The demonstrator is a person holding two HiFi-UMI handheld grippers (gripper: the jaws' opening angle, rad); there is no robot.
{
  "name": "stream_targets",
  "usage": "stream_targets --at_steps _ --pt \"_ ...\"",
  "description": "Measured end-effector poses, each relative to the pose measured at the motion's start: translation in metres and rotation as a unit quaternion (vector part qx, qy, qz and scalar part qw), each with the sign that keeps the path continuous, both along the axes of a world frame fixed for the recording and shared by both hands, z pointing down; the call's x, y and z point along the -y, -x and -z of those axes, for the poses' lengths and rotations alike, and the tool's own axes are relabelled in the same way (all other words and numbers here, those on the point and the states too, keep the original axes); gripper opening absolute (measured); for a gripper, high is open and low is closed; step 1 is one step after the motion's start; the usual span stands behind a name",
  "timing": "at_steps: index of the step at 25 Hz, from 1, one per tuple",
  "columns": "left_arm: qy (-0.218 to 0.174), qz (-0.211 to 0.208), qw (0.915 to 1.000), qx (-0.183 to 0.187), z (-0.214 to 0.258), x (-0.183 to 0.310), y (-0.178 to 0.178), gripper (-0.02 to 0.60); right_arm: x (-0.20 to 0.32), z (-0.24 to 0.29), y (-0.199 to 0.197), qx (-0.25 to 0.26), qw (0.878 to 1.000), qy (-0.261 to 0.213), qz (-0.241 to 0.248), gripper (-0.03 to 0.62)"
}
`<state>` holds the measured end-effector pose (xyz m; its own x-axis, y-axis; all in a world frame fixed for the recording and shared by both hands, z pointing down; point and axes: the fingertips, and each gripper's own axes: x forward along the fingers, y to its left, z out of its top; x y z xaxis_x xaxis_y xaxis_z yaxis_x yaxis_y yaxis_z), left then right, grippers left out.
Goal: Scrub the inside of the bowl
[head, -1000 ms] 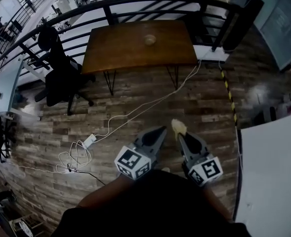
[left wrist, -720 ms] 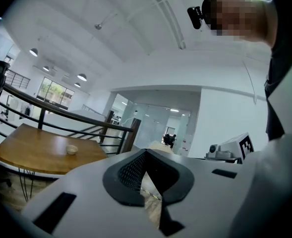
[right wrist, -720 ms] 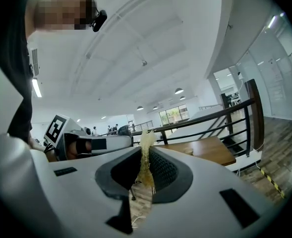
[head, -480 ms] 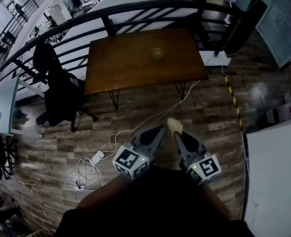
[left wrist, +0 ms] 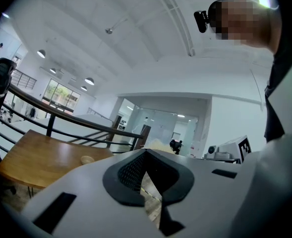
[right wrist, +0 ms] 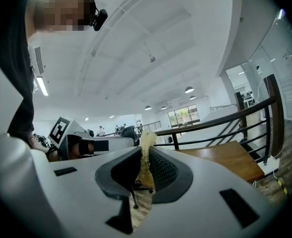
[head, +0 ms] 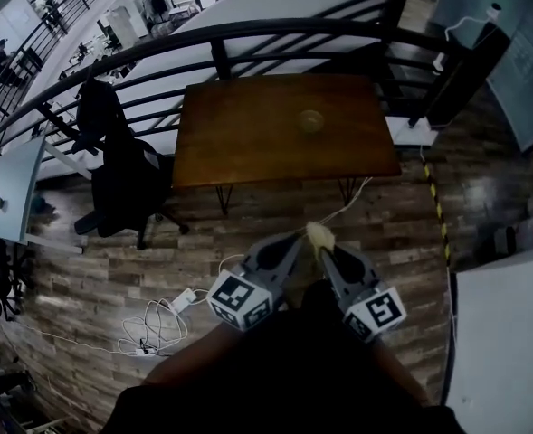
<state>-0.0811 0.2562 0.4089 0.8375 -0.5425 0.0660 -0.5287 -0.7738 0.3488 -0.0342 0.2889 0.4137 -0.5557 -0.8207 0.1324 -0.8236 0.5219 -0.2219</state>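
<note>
Status: left gripper (head: 293,242) has its jaws together with nothing between them, and the left gripper view (left wrist: 146,155) shows the same. The right gripper (head: 326,251) is clamped on a yellowish scrub pad (head: 318,234). In the right gripper view (right wrist: 144,158) the scrub pad (right wrist: 146,143) stands on edge between the jaws and sticks out past the tips.

Both grippers sit side by side, close to the person's body, over the wood-plank floor (head: 275,206), pointing toward the table.

The bowl (head: 309,121) sits on the brown wooden table (head: 239,143), in its right half, well apart from both grippers — neither touches it. The left gripper view shows the bowl (left wrist: 87,159) small on the tabletop (left wrist: 41,157).

Surroundings:
- A black railing (head: 275,30) runs behind the table.
- A black office chair (head: 121,174) stands just beside the table's left end.
- White cables (head: 157,319) lie tangled on the floor, left of the grippers.
- A white surface (head: 510,333) shows at the right edge.
</note>
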Motion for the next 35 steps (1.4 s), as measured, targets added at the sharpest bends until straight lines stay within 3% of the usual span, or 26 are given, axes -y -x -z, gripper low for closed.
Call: stream_targets --at_steps 9,15,25,30,35 --pt "0.003 0.048 0.9988 0.001 0.001 0.071 -0.018 -0.003 0.07 0.011 -0.022 -0.002 0.999 -0.015 0.041 0.049" --pt "0.0 0.069 0.9975 -0.016 0.012 0.124 -0.078 -0.003 0.121 0.016 -0.083 -0.016 0.998 -0.015 0.058 0.049" --pt "0.01 0.071 0.9974 -0.005 0.012 0.192 -0.203 -0.003 0.191 0.023 -0.206 -0.011 0.998 -0.022 0.06 0.049" --pt "0.018 0.074 0.9969 0.019 0.005 0.21 -0.233 -0.003 0.206 0.023 -0.234 -0.001 0.998 -0.027 0.06 0.049" --pt "0.034 0.065 0.9969 0.029 -0.016 0.222 -0.252 -0.003 0.22 0.005 -0.252 0.013 0.998 0.004 0.055 0.049"
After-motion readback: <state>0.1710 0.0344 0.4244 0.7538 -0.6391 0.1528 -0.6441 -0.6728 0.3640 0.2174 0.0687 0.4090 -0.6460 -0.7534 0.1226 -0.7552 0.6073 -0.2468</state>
